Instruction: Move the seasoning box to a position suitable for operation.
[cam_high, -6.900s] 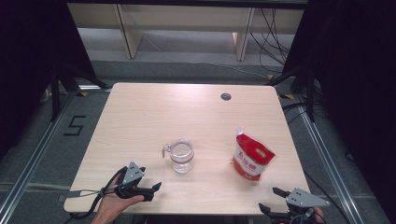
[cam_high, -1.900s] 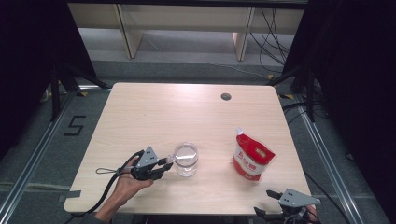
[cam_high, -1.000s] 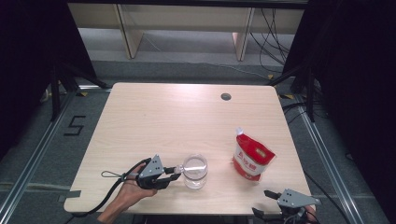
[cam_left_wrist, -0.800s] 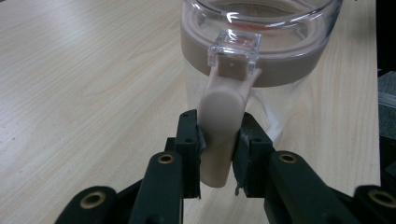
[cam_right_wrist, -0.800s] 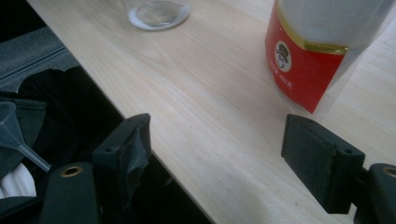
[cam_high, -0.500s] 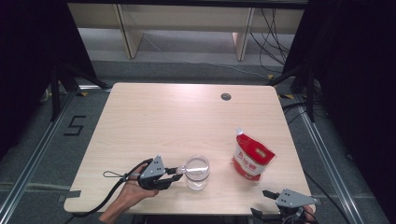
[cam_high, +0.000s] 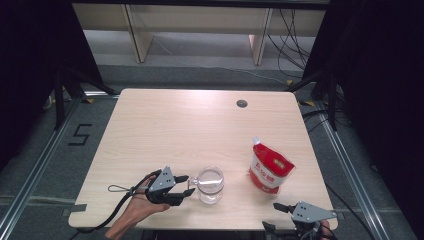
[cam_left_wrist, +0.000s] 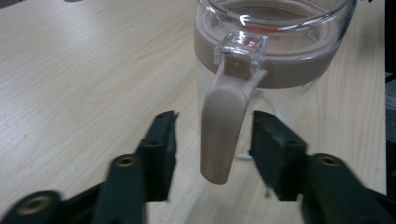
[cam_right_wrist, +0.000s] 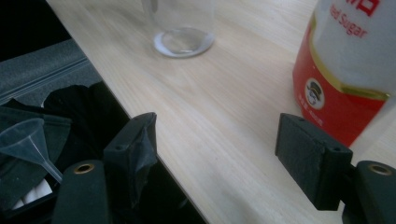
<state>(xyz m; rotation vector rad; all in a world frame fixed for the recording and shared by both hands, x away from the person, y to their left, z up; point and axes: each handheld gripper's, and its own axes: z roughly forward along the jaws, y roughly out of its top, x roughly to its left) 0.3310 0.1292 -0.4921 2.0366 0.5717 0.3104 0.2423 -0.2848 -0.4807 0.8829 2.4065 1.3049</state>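
Pale wooden tabletop (cam_high: 165, 125): the left claw (cam_left_wrist: 212, 140) has just opened off the jug (cam_high: 210, 184) handle (cam_left_wrist: 223, 126), leaving the jug at six o'clock, released; right claw (cam_right_wrist: 224, 154) gapes empty.

Even overhead light, dark surroundings, blurred close-ups.

Your light wooden table (cam_high: 165, 130) carries a clear glass jug (cam_high: 210, 185) near its front edge and a red sugar pouch (cam_high: 269, 168) to its right, apparently standing upright.
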